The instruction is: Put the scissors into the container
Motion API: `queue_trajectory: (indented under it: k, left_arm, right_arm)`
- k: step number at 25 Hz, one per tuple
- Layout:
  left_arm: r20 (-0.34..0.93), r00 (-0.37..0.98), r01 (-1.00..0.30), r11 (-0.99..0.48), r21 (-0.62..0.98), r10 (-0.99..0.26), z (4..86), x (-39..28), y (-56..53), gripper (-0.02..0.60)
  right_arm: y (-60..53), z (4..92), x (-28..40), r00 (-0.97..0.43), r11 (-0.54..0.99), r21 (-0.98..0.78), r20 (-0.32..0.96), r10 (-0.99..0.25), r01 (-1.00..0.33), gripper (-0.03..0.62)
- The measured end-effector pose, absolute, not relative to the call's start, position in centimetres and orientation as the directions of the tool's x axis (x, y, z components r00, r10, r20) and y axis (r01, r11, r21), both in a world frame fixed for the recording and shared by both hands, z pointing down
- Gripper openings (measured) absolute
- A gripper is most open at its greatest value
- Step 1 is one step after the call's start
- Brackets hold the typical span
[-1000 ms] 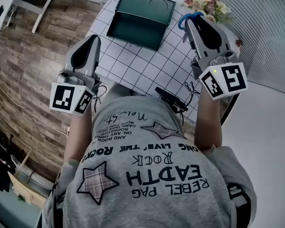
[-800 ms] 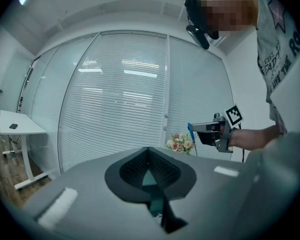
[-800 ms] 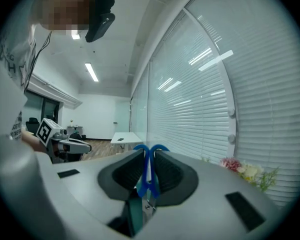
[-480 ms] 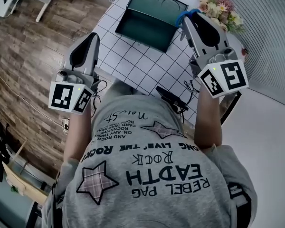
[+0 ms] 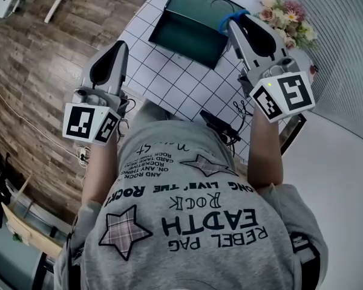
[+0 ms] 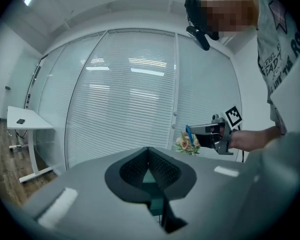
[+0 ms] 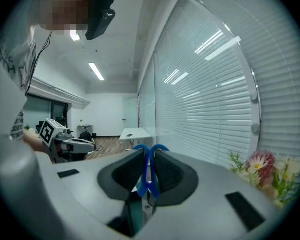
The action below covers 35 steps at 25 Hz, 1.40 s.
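The scissors (image 7: pixel 150 180) are off the table, pinched in the right gripper (image 7: pixel 149 154). Its two dark pads press on them from either side, standing only as far apart as the scissors are thick. The blue handle loops poke out past the jaw tips and the rest runs back between the pads. From above, the blue loops (image 5: pixel 228 22) show against the right edge of the container (image 5: pixel 183 36), not inside it.

The container is a green case lying open on the table (image 5: pixel 169 77), its raised lid showing two round recesses. The table is covered in a white cloth with a dark grid.

The right arm is stretched forward over the table's right side, with the gripper pointing away from the person and close to level. Its marker cube faces up near the wrist. The left gripper (image 6: pixel 148 151) is held lower and nearer the body, over the table's left edge, also pointing forward. Its pads meet at the tips and there is nothing between them; only a sliver of the green case shows through the gap lower down.

By count there is one pair of blue-handled scissors, one container and two grippers. One bunch of flowers (image 5: pixel 287 20) stands at the table's far right corner, beside the raised right gripper.
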<state>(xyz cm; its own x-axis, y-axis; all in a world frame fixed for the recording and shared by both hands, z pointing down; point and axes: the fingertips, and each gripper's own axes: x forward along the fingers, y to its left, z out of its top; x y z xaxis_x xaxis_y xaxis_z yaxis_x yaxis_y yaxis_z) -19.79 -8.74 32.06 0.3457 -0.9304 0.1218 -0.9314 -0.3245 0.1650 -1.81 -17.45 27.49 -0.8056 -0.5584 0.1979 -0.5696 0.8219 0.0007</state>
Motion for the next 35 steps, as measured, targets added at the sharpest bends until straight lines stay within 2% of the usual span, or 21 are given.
queue_trajectory:
  k: [35]
  left_arm:
    - [0.179,0.357,-0.919,-0.311,0.244,-0.917,36.5,-19.7,-11.8,0.009]
  right_arm:
    - [-19.3,35.0,-5.9,-0.844,0.88,-0.065,0.324,-0.427,-0.47,0.077]
